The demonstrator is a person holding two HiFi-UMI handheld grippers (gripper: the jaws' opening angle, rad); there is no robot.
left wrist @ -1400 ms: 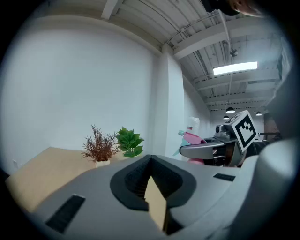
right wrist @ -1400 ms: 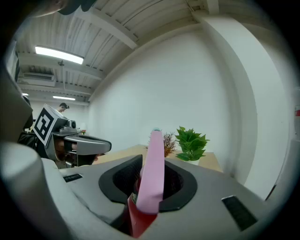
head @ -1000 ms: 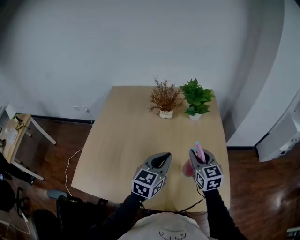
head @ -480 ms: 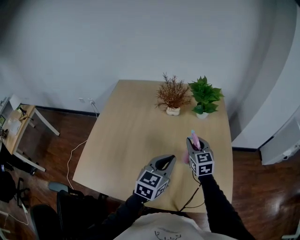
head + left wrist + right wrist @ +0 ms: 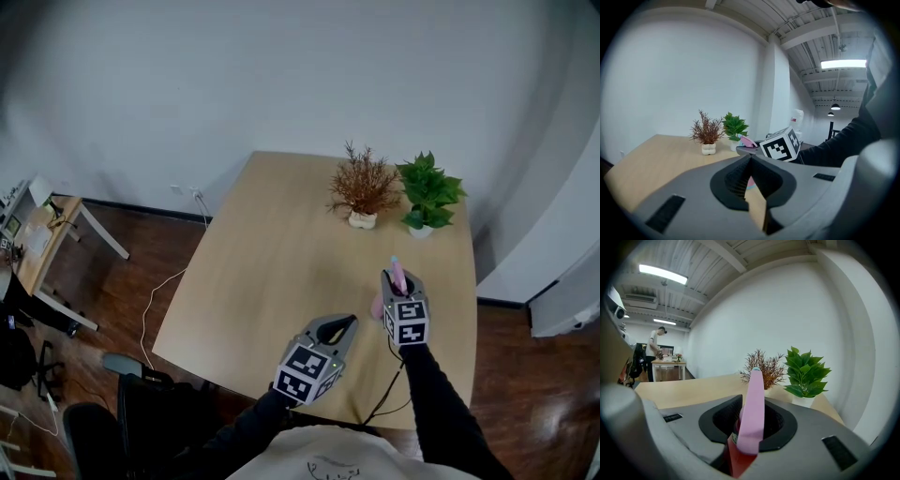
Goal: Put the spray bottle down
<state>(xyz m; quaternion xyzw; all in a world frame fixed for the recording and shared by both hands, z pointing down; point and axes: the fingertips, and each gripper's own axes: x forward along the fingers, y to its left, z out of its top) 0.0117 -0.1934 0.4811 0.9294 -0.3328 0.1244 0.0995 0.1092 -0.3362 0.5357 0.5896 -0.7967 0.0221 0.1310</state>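
Observation:
My right gripper [image 5: 396, 281] is shut on the spray bottle [image 5: 377, 306] over the right front part of the wooden table [image 5: 281, 244]. The right gripper view shows the bottle's pink spray head [image 5: 752, 418] standing up between the jaws of the right gripper [image 5: 753, 399], with its red body [image 5: 736, 460] below. Whether the bottle's base touches the table is hidden. My left gripper [image 5: 345, 321] hangs near the front edge, left of the bottle. It is shut and holds nothing, its tips meeting in the left gripper view [image 5: 750, 157].
A dried brown plant [image 5: 364, 187] and a green potted plant [image 5: 429, 192] stand at the table's far right. On the floor to the left are a small side table [image 5: 37, 234] and a white cable [image 5: 159, 300]. A person [image 5: 652, 352] stands far behind.
My right gripper has carried the bottle a little farther in over the table and lower. The left gripper has sunk slightly near the front edge.

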